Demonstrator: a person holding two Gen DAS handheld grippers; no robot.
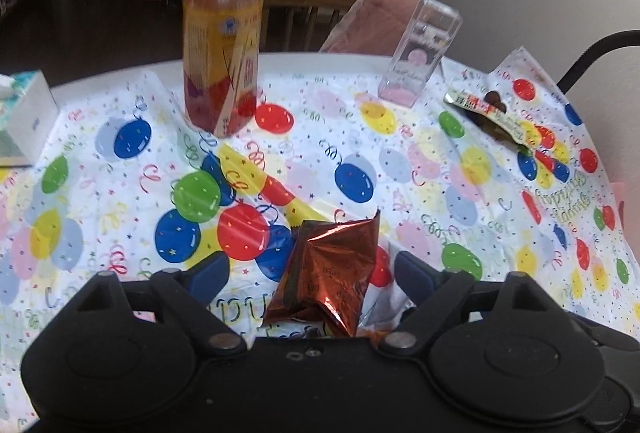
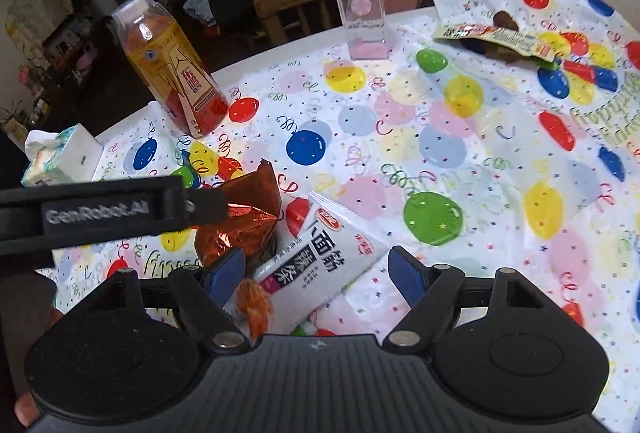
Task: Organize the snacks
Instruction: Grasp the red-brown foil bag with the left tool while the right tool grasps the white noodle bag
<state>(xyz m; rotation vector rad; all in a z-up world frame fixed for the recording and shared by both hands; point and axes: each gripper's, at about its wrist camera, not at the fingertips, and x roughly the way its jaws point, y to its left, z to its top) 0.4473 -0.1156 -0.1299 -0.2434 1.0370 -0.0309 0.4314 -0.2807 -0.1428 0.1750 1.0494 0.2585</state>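
Both grippers' fingers spread: left (image 1: 312, 269) around foil packet (image 1: 328, 269), right (image 2: 316, 269) over white packet (image 2: 320, 265), bottle (image 1: 222, 33) beyond.

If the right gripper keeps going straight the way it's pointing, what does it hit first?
Most likely the white snack packet, which already lies between the open fingers of the right gripper. Depth is hard to judge.

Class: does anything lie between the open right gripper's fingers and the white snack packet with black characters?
Nothing visible blocks it. The white snack packet already lies between the open right gripper fingers; the crumpled red foil packet sits just beside its left edge.
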